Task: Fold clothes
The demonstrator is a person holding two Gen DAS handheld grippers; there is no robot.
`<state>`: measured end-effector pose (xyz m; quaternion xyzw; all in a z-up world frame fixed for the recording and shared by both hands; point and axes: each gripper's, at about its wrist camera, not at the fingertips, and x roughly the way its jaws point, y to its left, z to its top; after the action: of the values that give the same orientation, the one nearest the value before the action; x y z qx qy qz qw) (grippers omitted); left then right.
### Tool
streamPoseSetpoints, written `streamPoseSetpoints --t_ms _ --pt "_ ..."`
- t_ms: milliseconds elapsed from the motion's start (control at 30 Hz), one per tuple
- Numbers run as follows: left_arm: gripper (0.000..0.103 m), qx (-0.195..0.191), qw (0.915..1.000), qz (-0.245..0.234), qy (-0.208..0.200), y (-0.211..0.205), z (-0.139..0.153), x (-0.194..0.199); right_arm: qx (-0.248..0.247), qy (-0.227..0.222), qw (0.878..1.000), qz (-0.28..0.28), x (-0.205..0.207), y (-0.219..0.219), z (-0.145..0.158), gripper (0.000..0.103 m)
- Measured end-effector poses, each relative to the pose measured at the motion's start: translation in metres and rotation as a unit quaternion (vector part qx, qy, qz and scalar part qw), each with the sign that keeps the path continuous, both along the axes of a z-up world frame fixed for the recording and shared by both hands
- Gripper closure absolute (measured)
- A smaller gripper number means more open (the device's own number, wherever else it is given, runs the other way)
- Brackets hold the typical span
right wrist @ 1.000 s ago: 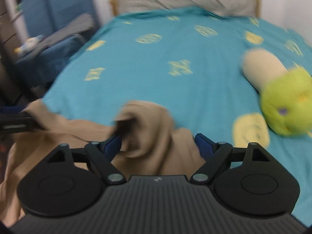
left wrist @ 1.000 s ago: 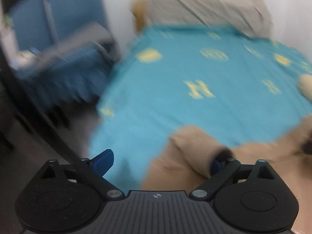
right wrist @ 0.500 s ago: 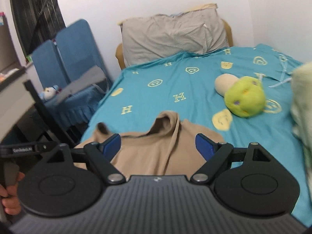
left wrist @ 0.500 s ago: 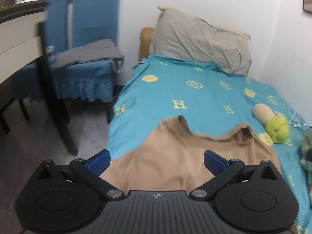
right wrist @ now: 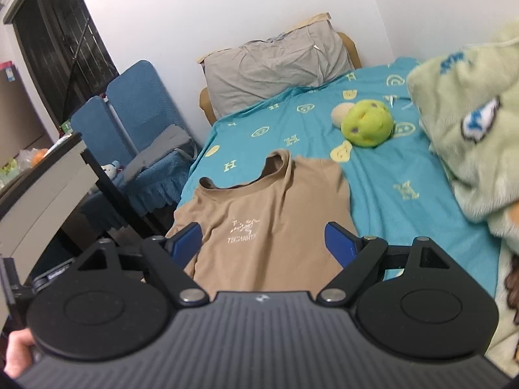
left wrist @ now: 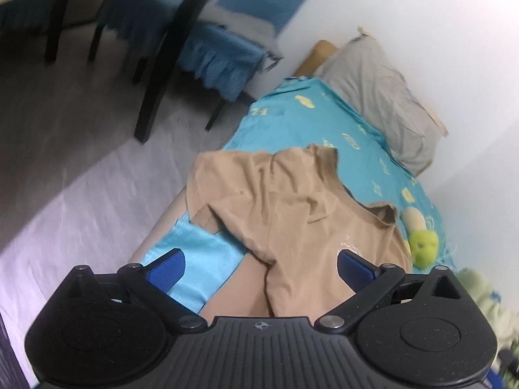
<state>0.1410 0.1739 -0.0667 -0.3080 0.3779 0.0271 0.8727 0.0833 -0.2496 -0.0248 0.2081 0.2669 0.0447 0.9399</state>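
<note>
Hovering above the bed (right wrist: 382,175), both tools empty: left gripper (left wrist: 261,267) and right gripper (right wrist: 264,241) each have jaws spread apart, nothing between them. One tan shirt (right wrist: 269,207) lies logo-up at the bed's near edge, collar toward 12 o'clock, probably laid out flat for folding. One sleeve rumpled at 9 o'clock. One pillow (right wrist: 275,61), one green plush (right wrist: 366,123).

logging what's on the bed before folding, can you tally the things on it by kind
shirt: 1
pillow: 1
plush toy: 1
blanket: 1
total: 4
</note>
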Motion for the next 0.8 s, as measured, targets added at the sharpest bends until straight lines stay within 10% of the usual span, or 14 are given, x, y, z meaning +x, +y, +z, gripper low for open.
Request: streamPoseSetpoints --t_ms 267,533,667,800 --pt "0.020 -0.105 0.9925 0.060 0.018 0.020 -0.058 0.046 0.012 0.026 1.000 0.001 0.016 -0.022 -0.018 0.018" --pt "0.037 -0.088 0.9917 0.094 0.007 0.022 -0.097 0.098 0.036 0.075 0.996 0.003 0.058 -0.030 -0.049 0.018" --pt "0.089 -0.069 0.9932 0.093 0.006 0.029 -0.102 0.119 0.048 0.086 0.995 0.004 0.070 -0.030 -0.056 0.018" --pt "0.098 -0.021 0.9980 0.060 -0.001 0.030 -0.093 0.136 0.047 0.091 0.995 0.004 0.078 -0.027 -0.058 0.018"
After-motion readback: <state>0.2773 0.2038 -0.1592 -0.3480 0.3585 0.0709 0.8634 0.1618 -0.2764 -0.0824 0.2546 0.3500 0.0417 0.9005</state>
